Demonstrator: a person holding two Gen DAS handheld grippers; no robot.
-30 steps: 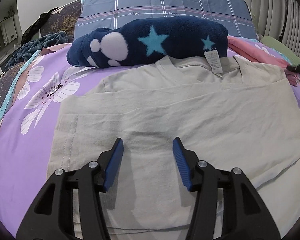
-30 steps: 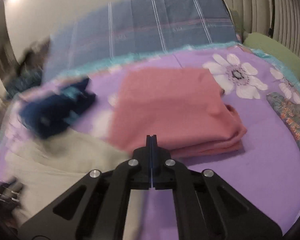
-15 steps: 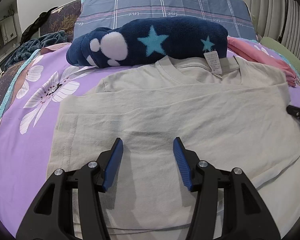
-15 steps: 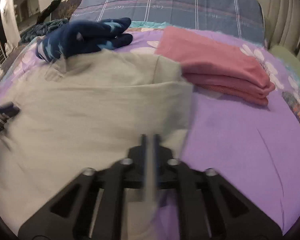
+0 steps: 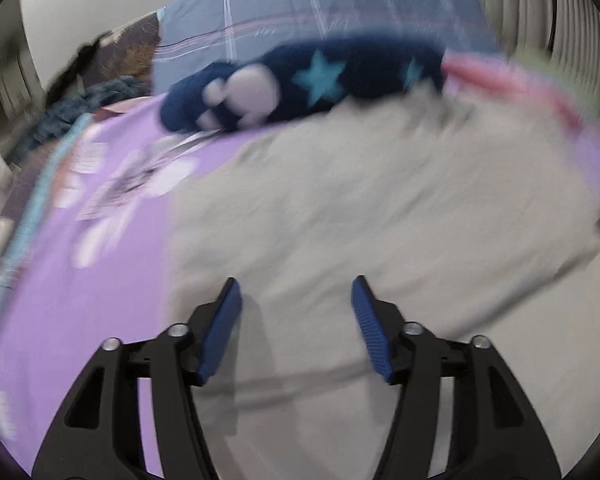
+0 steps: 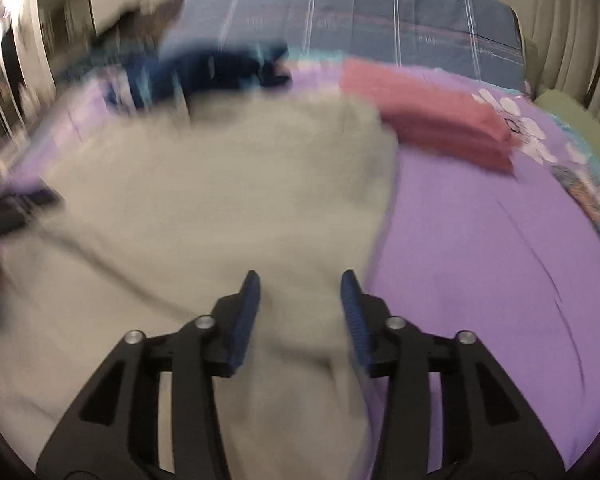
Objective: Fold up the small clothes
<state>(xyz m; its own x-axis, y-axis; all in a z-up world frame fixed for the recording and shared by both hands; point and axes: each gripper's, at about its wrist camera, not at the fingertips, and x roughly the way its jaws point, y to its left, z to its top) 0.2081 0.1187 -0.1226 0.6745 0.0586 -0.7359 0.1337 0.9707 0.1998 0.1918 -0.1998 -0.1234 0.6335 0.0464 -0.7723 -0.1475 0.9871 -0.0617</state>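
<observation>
A beige T-shirt (image 5: 380, 216) lies spread on the purple floral bed sheet (image 5: 100, 280), its upper part folded down over the body. My left gripper (image 5: 296, 312) is open and empty just above the shirt's left half. In the right wrist view the same shirt (image 6: 220, 200) fills the middle and left. My right gripper (image 6: 300, 300) is open above the shirt's right edge, with cloth between and below the fingers. Both views are motion-blurred.
A navy fleece garment with stars and a paw print (image 5: 300, 80) lies behind the shirt. A folded pink stack (image 6: 428, 120) sits at the right. A blue plaid pillow (image 6: 360, 20) stands at the headboard. Bare purple sheet (image 6: 500, 260) lies right of the shirt.
My right gripper has swung from the pink stack to the shirt's right edge and opened. My left gripper has shifted left and moves fast, blurring the view.
</observation>
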